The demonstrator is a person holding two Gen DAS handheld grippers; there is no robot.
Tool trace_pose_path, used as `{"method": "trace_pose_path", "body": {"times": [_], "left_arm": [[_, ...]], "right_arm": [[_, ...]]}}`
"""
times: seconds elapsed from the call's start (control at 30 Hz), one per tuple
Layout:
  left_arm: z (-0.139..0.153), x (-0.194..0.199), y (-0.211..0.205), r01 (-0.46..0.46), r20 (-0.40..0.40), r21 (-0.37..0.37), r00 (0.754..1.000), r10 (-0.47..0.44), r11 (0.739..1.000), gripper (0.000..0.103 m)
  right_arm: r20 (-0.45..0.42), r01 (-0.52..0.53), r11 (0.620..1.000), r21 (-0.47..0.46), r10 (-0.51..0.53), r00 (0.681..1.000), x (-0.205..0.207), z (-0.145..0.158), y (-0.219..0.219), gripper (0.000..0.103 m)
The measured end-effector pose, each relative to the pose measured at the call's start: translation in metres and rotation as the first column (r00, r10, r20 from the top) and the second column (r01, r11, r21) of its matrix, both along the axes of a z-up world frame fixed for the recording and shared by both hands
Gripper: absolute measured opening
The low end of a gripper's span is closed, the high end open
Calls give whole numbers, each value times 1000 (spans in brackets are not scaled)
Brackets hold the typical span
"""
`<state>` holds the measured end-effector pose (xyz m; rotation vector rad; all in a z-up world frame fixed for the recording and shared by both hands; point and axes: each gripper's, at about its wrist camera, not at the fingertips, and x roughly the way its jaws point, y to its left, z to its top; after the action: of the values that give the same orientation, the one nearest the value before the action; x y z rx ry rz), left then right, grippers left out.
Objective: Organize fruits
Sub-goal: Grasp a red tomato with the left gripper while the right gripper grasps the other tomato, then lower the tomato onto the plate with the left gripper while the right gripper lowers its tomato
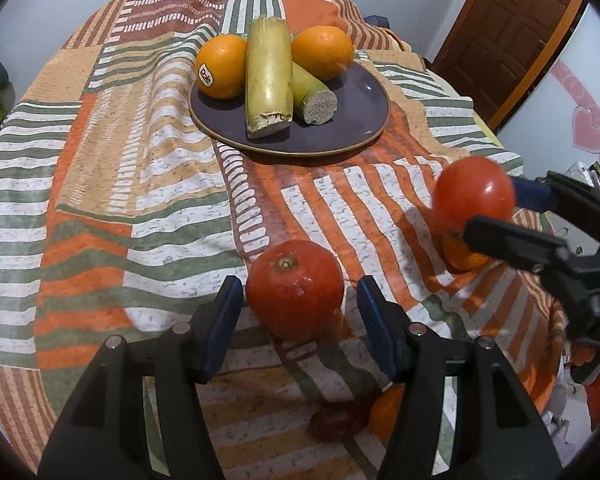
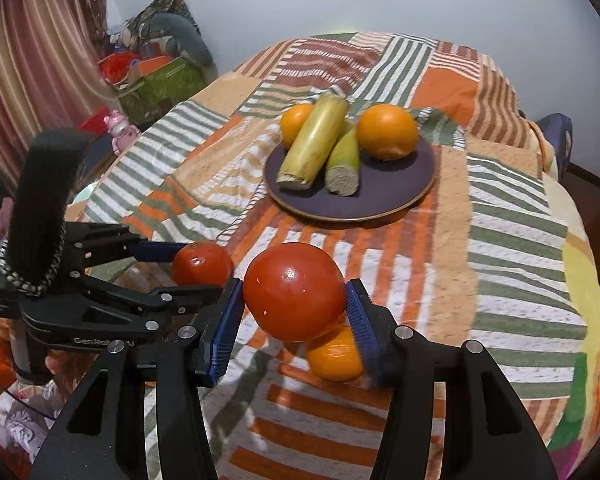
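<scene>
Between the blue pads of the right gripper (image 2: 295, 302) sits a red tomato (image 2: 295, 291), clamped on both sides and lifted clear of the striped cloth (image 2: 512, 240); a small orange fruit (image 2: 334, 358) lies on the cloth just beneath it. Beside it, to its left in the right wrist view, the left gripper (image 1: 296, 300) straddles a second tomato (image 1: 295, 289) resting on the cloth stem-end up, with gaps visible between each pad and the fruit, so its jaws are released. Farther back stands a dark plate (image 1: 356, 128) holding two oranges (image 1: 221, 66) and two cut stalks of sugarcane (image 1: 269, 76) lying between them.
</scene>
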<state>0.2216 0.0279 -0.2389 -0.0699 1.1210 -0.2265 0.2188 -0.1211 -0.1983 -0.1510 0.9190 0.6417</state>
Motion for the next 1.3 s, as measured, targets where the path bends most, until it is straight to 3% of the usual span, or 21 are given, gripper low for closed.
{"method": "trace_pose_path", "body": {"times": [0.1,0.37,0.83,1.3], "left_arm": [[-3,3,3,-13,-16,-21,1000,13,1000,46],[12,6,9,-31,4,-44,1000,31,999,46],[59,44,-10,11,117,-71,993,-3,997,46],[41,92,-36,47,96,-42,995,-43,998,46]], "right_arm": [[7,11,1000,1,-11,1000,3,2,-5,49],[25,38,999,16,-39,999,13,8,-14,49],[75,69,997,41,-72,995,45,22,-29,49],[92,77,996,54,-82,992,88,18,-32,49]]}}
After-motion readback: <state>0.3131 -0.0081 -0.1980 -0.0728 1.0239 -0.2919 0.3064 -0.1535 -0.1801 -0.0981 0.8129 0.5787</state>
